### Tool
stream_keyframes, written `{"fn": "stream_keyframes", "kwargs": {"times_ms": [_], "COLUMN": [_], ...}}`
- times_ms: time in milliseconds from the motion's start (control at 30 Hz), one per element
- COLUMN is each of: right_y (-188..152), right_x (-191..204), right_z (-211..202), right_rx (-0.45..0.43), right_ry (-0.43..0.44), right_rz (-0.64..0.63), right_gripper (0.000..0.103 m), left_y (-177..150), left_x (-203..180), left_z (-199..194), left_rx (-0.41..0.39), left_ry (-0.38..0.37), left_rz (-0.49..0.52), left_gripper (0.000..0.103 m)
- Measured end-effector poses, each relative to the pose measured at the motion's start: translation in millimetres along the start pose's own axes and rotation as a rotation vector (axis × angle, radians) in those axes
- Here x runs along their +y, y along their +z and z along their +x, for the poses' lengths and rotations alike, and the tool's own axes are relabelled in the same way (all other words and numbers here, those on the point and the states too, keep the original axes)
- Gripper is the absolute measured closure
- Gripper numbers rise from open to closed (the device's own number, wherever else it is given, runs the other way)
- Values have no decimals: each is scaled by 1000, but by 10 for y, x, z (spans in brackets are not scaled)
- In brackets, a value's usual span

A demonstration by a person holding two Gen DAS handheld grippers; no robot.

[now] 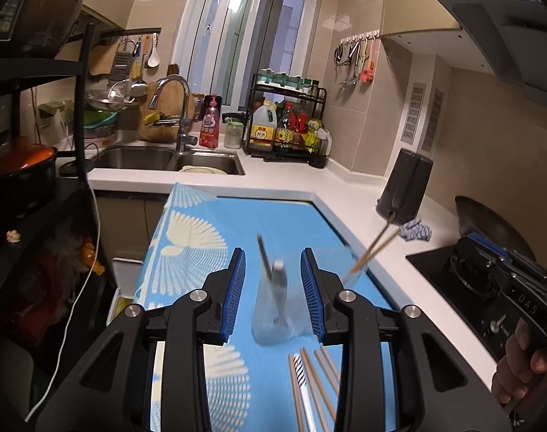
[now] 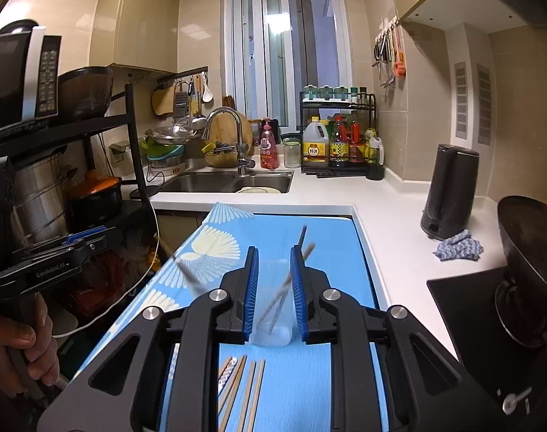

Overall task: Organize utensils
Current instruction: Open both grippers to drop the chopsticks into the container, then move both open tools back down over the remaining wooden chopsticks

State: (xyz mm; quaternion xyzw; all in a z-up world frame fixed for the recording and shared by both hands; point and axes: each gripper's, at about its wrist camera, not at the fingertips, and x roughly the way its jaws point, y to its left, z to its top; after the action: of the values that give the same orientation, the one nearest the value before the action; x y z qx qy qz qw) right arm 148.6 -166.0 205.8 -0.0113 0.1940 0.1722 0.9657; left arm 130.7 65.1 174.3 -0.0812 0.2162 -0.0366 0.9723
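Observation:
In the left wrist view a clear cup [image 1: 273, 316] with a dark-handled metal utensil [image 1: 269, 270] in it stands on the blue patterned cloth [image 1: 291, 216]. My left gripper [image 1: 273, 255] is open around it, with a gap showing at each pad. In the right wrist view a second clear cup [image 2: 273, 316] holding chopsticks [image 2: 284, 288] sits between the pads of my right gripper [image 2: 274, 252], which stand open close beside it. Several loose chopsticks [image 1: 309, 378] [image 2: 237, 385] lie on the cloth in front of the cups. Each gripper shows at the edge of the other's view, the right gripper [image 1: 484, 243] and the left gripper [image 2: 89, 237].
A white counter wraps the far and right sides with a sink [image 2: 230, 181], a bottle rack [image 2: 340, 144], a black kettle [image 2: 448, 190] and a blue rag [image 2: 458, 246]. A hob with a dark wok [image 2: 529, 252] is at right. A black shelf with pots [image 2: 93, 194] stands at left.

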Motion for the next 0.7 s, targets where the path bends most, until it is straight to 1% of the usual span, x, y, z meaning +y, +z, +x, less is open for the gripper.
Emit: {"fn": "stream_keyframes", "kwargs": {"times_ms": [67, 200, 267, 367, 533, 600, 700], "right_y": [-170, -556, -757, -1029, -1475, -1603, -1727], "right_x": [57, 178, 229, 273, 243, 246, 273], "right_z": [-99, -213, -241, -289, -287, -283, -333], "right_rx": [2, 36, 68, 96, 159, 188, 203], "right_ry": [3, -4, -5, -16, -15, -10, -10], "right_rz": [3, 2, 8, 9, 89, 101, 93], "right_gripper": [81, 80, 80, 80, 80, 80, 80], "left_y": [-179, -555, -770, -1017, -1382, -1496, -1660], "left_x": [9, 27, 44, 83, 135, 97, 2], "left_z": [-72, -135, -151, -177, -194, -210, -262], "left_rx": [12, 56, 84, 111, 160, 174, 178], "left_ry": [10, 25, 32, 38, 48, 55, 51], "left_rz": [8, 13, 10, 0, -18, -6, 28], "left_gripper": [66, 66, 66, 66, 66, 66, 66]}}
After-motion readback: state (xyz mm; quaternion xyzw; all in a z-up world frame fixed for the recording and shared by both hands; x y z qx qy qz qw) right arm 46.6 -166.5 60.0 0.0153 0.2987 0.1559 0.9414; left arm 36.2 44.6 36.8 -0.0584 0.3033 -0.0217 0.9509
